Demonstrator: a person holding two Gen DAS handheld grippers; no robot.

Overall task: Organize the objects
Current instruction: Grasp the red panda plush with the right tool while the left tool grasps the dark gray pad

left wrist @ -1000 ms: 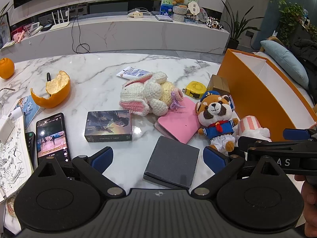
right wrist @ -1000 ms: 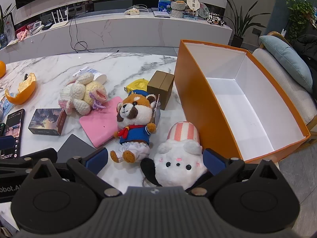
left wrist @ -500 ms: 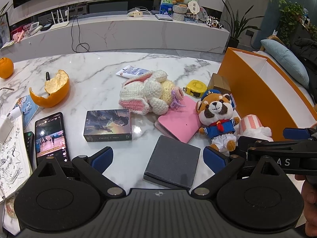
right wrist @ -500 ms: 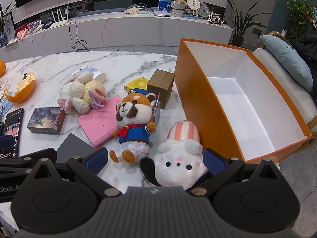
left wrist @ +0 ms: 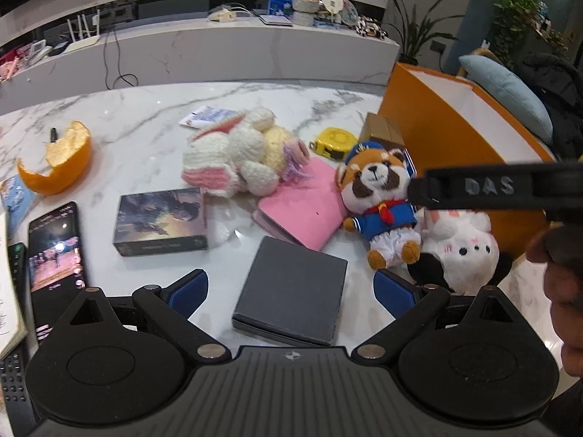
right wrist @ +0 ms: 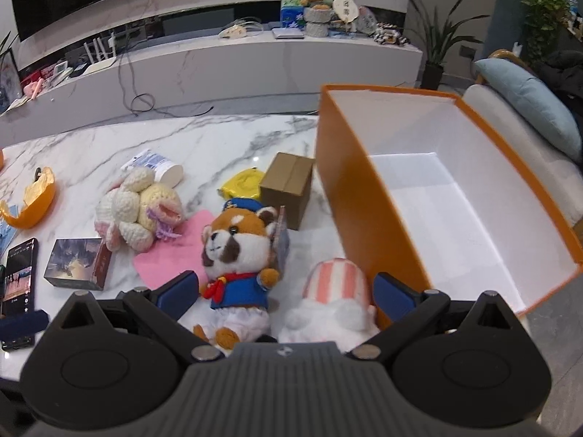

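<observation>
Both grippers hang over a marble table (left wrist: 145, 109) with their blue-padded fingers spread wide and nothing between them. The left gripper (left wrist: 290, 288) frames a dark grey square box (left wrist: 291, 287) lying flat on the marble. The right gripper (right wrist: 285, 291) sits low over 2 plush toys: a red panda in a blue sailor suit (right wrist: 240, 255) on its left side and a white plush with a pink-striped hat (right wrist: 333, 298) on its right, the latter just beside the wall of the open orange storage box (right wrist: 349, 189), whose white interior holds nothing. Behind the panda lie a pink notebook (left wrist: 304, 211), a crocheted bunny (left wrist: 240, 160), a yellow tape measure (left wrist: 333, 142) and a small cardboard box (right wrist: 288, 189). A photo-card box (left wrist: 160, 222), a phone (left wrist: 54, 247) and an orange peel (left wrist: 58, 164) lie further left.
</observation>
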